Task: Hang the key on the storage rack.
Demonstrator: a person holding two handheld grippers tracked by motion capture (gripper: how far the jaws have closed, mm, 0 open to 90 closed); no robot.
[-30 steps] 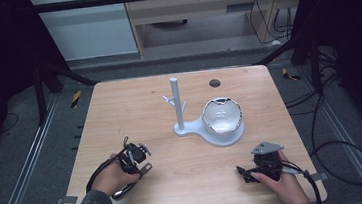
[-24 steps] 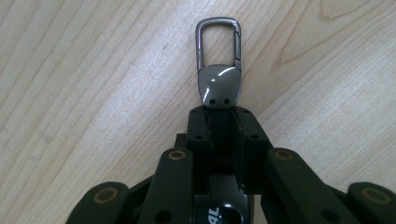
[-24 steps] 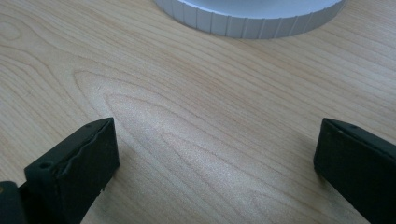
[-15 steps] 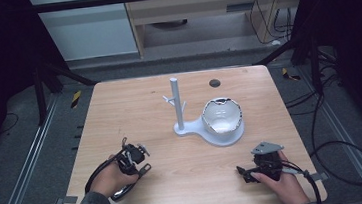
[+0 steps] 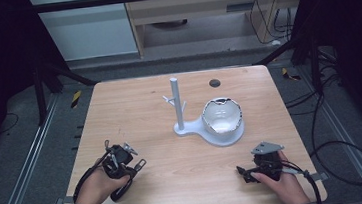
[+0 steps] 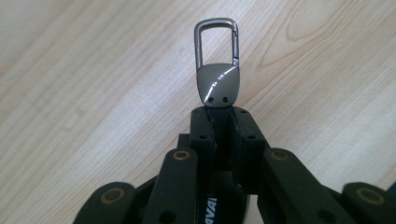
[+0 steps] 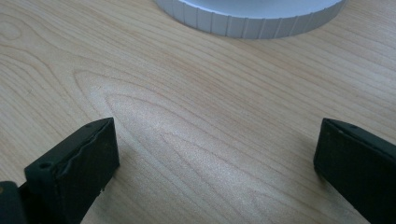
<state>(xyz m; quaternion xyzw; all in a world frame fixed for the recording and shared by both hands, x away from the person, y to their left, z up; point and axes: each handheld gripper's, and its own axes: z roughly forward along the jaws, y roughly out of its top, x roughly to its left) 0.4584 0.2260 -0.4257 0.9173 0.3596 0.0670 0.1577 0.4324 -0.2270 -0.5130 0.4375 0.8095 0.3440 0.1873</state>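
My left gripper (image 6: 219,116) is shut on the dark tab of a grey metal snap clip (image 6: 217,84). The clip's loop (image 6: 216,42) sticks out past the jaws, just above the wood. In the high view this gripper (image 5: 119,160) sits at the table's front left, in a hand. My right gripper (image 7: 217,140) stands open over bare wood with nothing between its jaws; in the high view it (image 5: 255,167) is at the front right. A white stand (image 5: 176,102), an upright post with small pegs, rises mid-table from a base joined to a round dish (image 5: 222,118).
The dish's white ribbed rim (image 7: 252,18) lies just ahead of my right gripper. A small dark disc (image 5: 214,83) sits near the wooden table's (image 5: 134,111) far edge. Cables trail from both grippers over the front edge. Dark frame posts flank the table.
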